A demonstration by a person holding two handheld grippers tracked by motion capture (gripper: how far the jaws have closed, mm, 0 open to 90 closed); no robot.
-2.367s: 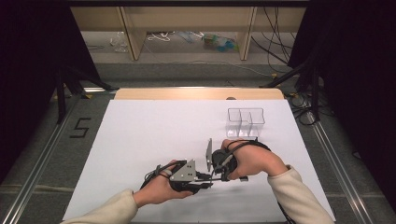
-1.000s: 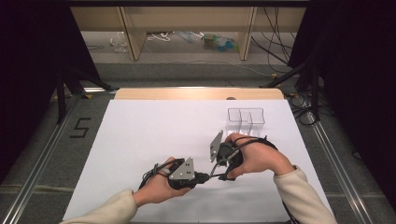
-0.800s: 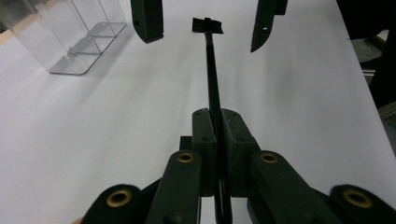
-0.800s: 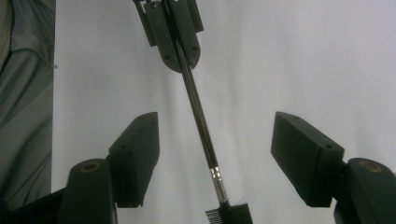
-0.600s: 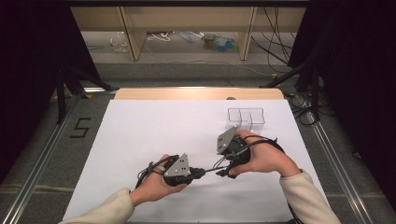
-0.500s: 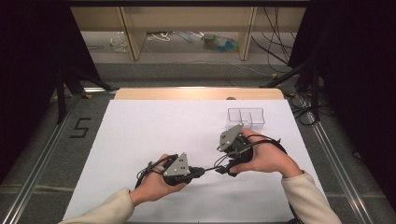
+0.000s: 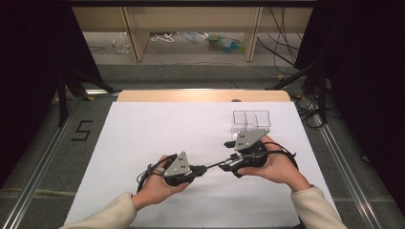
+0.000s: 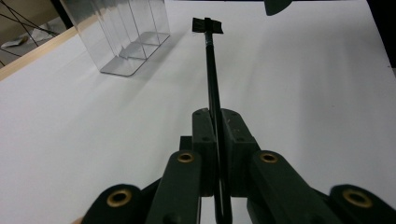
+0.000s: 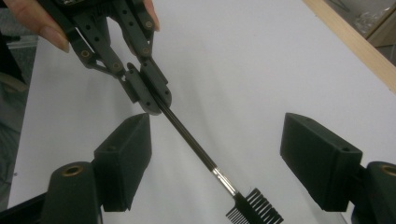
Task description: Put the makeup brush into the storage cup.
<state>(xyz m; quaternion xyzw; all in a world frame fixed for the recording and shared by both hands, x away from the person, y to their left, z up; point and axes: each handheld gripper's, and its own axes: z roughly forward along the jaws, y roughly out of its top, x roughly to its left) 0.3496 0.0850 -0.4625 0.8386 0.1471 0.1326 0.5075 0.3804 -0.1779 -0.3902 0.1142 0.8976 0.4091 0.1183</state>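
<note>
White table (image 7: 143, 143) under both hands. Left gripper (image 8: 215, 140) pinches thin black brush (image 9: 201, 156) by handle. Right gripper (image 9: 215, 154) spread wide around comb end, not touching. Clear box (image 7: 250, 119) near. Close right jaws slowly on stick, keep brush level, then left lets go.

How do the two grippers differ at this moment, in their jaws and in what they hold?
The left gripper has its jaws shut on the thin black brush; the right gripper has its jaws wide open and holds nothing. The brush handle passes between the right gripper's jaws without touching them. Both are black and hand-held over the white table.
</note>
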